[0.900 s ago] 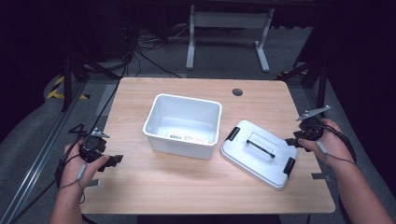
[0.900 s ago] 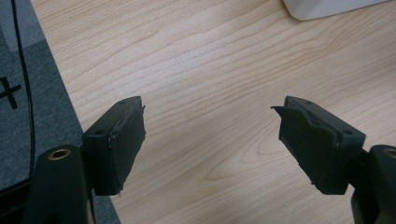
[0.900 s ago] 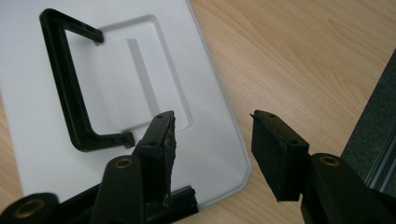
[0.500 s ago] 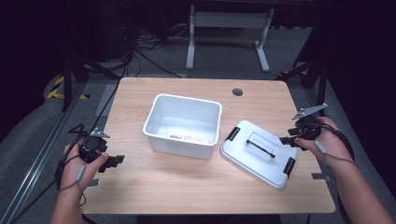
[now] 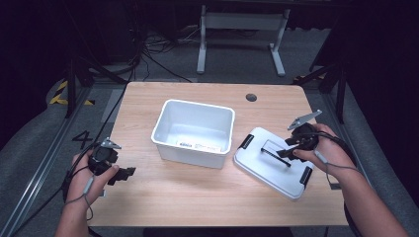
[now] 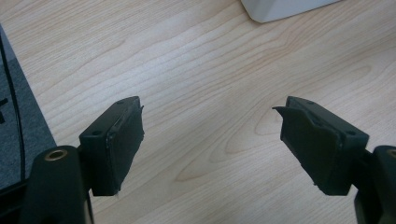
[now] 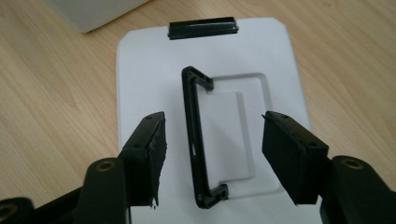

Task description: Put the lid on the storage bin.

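White tub (image 5: 193, 131), white lid (image 5: 272, 163) w/ black handle (image 7: 196, 140) & clips; pale wood-grain table (image 5: 197, 192); black grippers; grey floor.

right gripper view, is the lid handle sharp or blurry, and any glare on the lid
Right gripper view: the black handle is sharp, and the white lid looks evenly lit, without hot spots. High view: the handle is small and soft, with darkness around the lit table.

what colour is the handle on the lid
Black, on a white lid; the handle shows best in the right gripper view.
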The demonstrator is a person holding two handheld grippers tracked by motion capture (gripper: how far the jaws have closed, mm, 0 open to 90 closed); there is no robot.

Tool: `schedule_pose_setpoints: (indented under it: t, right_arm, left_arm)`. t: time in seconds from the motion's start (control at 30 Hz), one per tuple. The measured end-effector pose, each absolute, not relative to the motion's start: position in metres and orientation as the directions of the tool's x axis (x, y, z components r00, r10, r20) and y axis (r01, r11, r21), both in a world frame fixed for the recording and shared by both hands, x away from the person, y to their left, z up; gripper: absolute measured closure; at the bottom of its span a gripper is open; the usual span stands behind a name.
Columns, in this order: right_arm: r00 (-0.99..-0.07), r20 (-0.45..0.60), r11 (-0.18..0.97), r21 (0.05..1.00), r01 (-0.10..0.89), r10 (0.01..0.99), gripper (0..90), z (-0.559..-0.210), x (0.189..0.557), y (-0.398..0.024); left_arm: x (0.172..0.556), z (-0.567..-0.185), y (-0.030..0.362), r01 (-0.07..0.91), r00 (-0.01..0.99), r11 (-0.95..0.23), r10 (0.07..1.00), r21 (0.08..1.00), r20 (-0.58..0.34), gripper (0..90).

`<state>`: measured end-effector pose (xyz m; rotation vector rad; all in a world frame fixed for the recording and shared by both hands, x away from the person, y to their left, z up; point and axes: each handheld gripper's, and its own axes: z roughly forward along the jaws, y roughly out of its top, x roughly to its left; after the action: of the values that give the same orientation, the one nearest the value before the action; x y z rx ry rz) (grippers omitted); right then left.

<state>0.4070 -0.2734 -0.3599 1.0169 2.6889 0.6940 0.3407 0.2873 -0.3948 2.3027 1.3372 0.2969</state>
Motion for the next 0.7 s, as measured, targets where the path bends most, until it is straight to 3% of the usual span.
schedule_pose_setpoints:
  t: [0.43, 0.57, 0.7]
  right_arm:
    - [-0.774, -0.022, 0.726, 0.366, 0.583, 0.633, 45.2, -0.397, 0.418, -0.259]
    - [-0.779, -0.03, 0.743, 0.324, 0.585, 0.627, 49.6, -0.405, 0.422, -0.256]
    - [-0.77, -0.023, 0.744, 0.278, 0.608, 0.638, 59.5, -0.412, 0.425, -0.251]
  left_arm:
    - [0.337, -0.4, 0.284, 0.767, 0.515, -0.434, 0.856, 0.472, -0.05, 21.6]
    - [0.337, -0.401, 0.282, 0.767, 0.52, -0.441, 0.853, 0.466, -0.049, 21.5]
    - [0.338, -0.403, 0.28, 0.764, 0.541, -0.466, 0.84, 0.445, -0.048, 21.3]
